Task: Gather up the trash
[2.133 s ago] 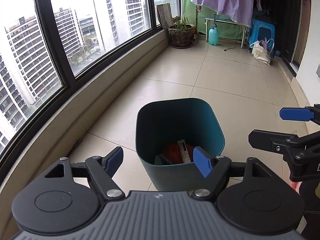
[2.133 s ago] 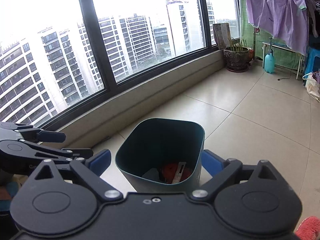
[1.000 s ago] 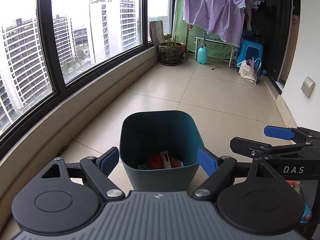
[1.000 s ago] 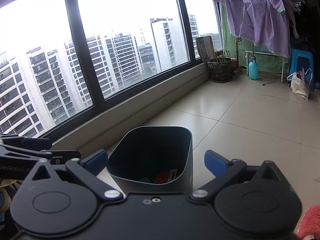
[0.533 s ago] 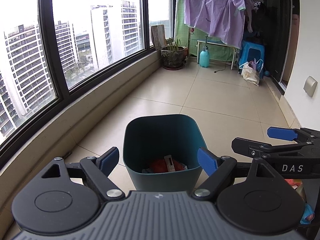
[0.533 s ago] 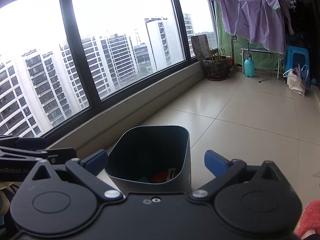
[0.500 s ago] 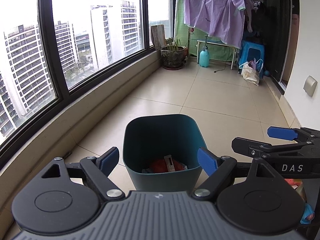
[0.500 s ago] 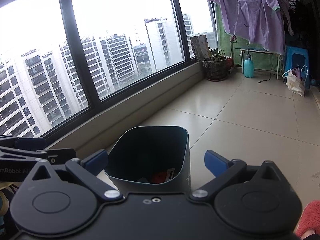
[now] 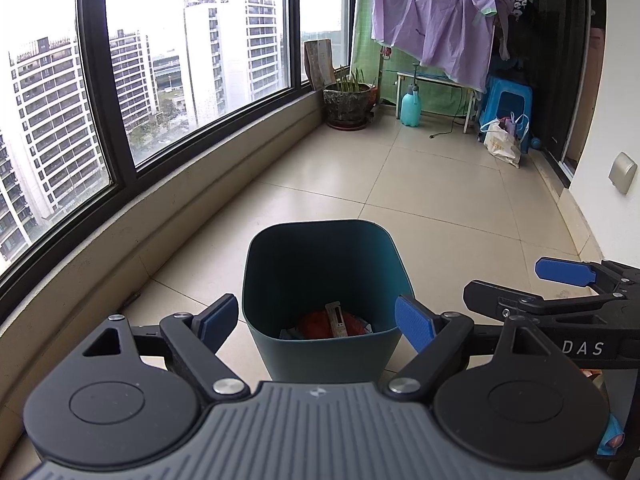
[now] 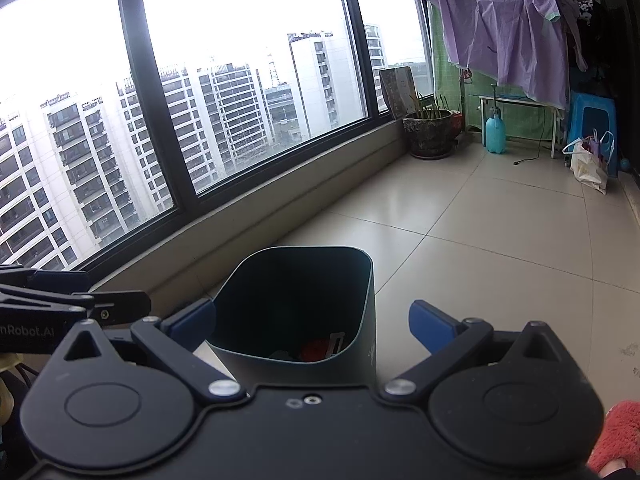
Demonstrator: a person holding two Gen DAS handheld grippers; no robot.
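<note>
So the teal bin [image 9: 324, 280] stands upright on the tiled floor [image 9: 440, 200], and everything is gathered around it. Down at the bottom of the bin lies the trash [image 9: 332, 322]: something red and crumpled, a pale strip resting across it, a bit of whitish scrap beside it. What the pieces actually are, I cannot tell from up here.

Left hand-held gripper [image 9: 316, 318] hovers just above the near rim of the bin, blue pads spread wide apart, nothing between them. One pad sits to the left of the bin wall, the other to its right, neither touching it as far as I can see.

Right hand-held gripper [image 10: 312, 322] hangs on the bin's other near side, also spread wide and empty, the bin mouth sitting between its fingers. From the left view it shows beside the bin on the right [image 9: 560, 280], jaws parted there too.

Beyond the bin, along the window wall, a potted plant [image 9: 347, 100] sits on the floor, with a light blue spray bottle [image 9: 411, 108] a little further right of it. Well behind the bin, a purple garment [image 9: 432, 24] hangs over a white bench [image 9: 436, 80], and a blue stool [image 9: 508, 100] with a white bag [image 9: 502, 144] stands near it.
</note>
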